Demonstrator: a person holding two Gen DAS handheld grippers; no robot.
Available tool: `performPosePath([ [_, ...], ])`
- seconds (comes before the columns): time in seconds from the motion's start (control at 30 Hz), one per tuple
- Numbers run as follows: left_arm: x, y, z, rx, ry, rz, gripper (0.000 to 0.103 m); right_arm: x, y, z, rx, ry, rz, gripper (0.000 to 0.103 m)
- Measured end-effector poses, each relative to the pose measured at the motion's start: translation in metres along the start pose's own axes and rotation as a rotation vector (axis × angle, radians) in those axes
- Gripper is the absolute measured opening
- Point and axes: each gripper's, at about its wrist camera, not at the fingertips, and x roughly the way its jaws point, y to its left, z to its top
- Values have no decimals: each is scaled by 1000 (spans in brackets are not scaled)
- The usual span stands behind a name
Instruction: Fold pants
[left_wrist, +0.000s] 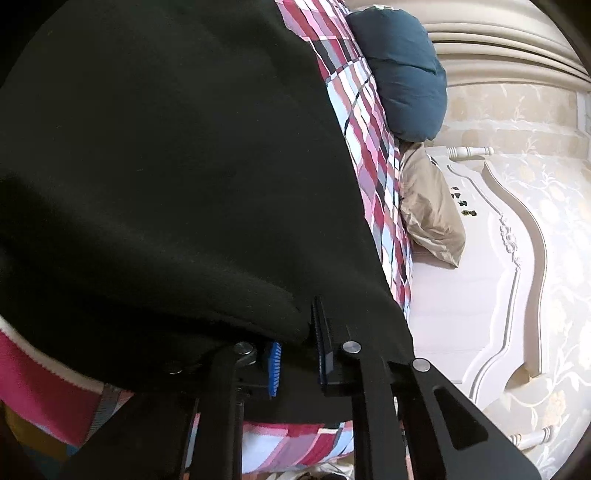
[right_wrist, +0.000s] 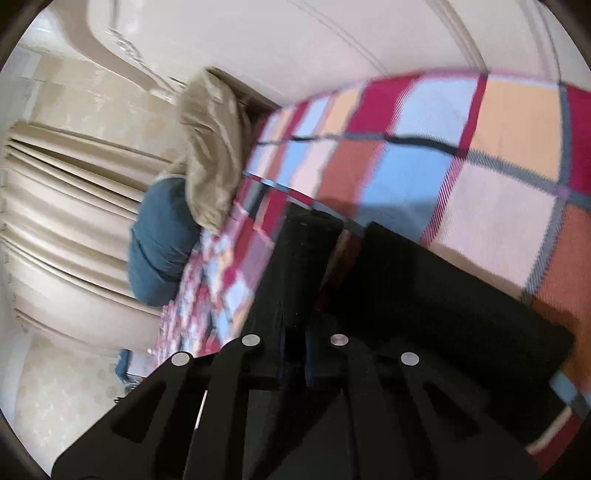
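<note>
1. On the checked pink, red and blue bedspread (left_wrist: 373, 122) lie the black fleece pants (left_wrist: 166, 155); your left gripper (left_wrist: 295, 354) is clamped on a fold of them.
2. Your right gripper (right_wrist: 295, 280) has its fingers together, seemingly pinching black cloth (right_wrist: 424, 295); confirm both holds.
3. Lift evenly; keep the edge taut.

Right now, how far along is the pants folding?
Early. Done: both grippers have clamped black pants fabric, the left gripper on a bunched edge, the right gripper apparently on another part. In hand: cloth gathered over the plaid blanket. Left: no finished fold shows yet.
</note>
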Motion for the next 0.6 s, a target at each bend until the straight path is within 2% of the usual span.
performPosePath([
  [0.13,-10,-6,-8,37,7,-12,13,-38,8,-7,-22,-52,56,6],
  [0.27,-24,-4,-16,57,30,-23,13,-67,-3,-16,-28,-69,66,6],
  [0.4,-25,2,-21,64,56,-8,13,-79,-27,-24,-4,-63,38,6],
  [0.6,-23,11,-27,50,82,14,13,-74,-60,-34,63,-54,1,6],
])
